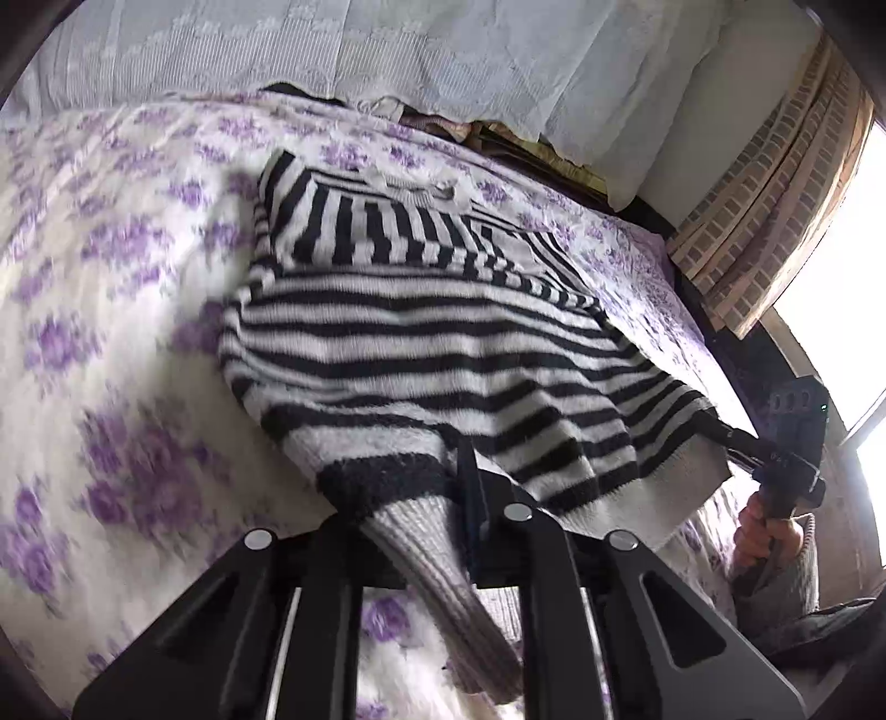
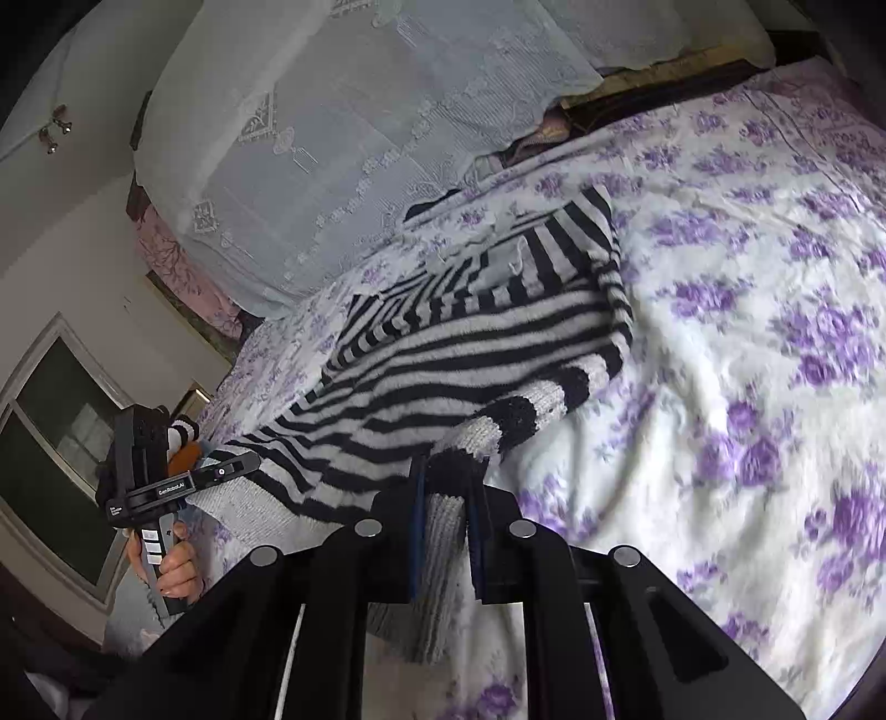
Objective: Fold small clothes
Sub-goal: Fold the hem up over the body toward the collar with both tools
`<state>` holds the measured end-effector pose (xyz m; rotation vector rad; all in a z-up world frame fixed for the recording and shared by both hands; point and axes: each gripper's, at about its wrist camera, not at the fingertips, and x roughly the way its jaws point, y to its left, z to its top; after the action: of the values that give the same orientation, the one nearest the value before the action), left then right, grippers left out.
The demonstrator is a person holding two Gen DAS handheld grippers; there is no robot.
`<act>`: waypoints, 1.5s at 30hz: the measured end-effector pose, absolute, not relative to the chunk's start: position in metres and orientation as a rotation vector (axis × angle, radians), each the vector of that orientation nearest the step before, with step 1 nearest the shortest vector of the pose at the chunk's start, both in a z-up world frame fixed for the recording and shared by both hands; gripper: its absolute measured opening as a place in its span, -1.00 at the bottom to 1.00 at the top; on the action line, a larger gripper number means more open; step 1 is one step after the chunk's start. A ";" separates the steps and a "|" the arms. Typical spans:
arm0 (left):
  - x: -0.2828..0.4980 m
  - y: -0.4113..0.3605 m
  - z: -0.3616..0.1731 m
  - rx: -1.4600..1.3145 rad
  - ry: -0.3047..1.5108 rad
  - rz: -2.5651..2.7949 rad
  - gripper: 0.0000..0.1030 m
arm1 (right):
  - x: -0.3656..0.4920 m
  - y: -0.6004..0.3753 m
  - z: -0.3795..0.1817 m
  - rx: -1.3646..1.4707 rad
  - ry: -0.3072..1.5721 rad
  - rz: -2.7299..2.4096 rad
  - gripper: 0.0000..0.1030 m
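Observation:
A black-and-white striped knit sweater (image 1: 421, 343) lies on the bed, its near end lifted off the cover. My left gripper (image 1: 421, 498) is shut on the sweater's near hem, and a grey ribbed cuff (image 1: 443, 581) hangs down between its fingers. My right gripper (image 2: 443, 498) is shut on the other near corner of the sweater (image 2: 443, 354), with grey ribbing hanging through the fingers. Each gripper shows in the other's view: the right one (image 1: 736, 437) at the sweater's right edge, the left one (image 2: 243, 459) at its left edge.
The bed cover (image 1: 111, 332) is white with purple flowers. White lace-covered pillows (image 1: 387, 50) lie at the head of the bed. A brick-pattern curtain (image 1: 775, 194) and a bright window stand at the right. A dark window (image 2: 50, 443) shows at the left in the right wrist view.

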<state>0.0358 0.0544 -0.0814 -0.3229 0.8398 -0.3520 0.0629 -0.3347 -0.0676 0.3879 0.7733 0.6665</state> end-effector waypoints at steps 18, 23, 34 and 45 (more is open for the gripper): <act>0.080 0.054 -0.046 -0.247 0.789 -0.322 -0.83 | 0.109 -0.326 -0.030 0.388 0.691 0.659 -0.74; 0.094 0.053 -0.037 -0.229 0.775 -0.325 -0.83 | 0.124 -0.326 -0.025 0.400 0.686 0.650 -0.74; 0.126 0.054 -0.028 -0.222 0.765 -0.320 -0.83 | 0.162 -0.317 -0.019 0.430 0.680 0.652 -0.74; 0.162 0.061 -0.028 -0.242 0.767 -0.303 -0.83 | 0.198 -0.307 -0.014 0.424 0.674 0.638 -0.74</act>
<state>0.1618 0.0606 -0.0280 -0.2418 0.7667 -0.3029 0.1981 -0.3069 -0.0144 0.4245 0.6744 0.6385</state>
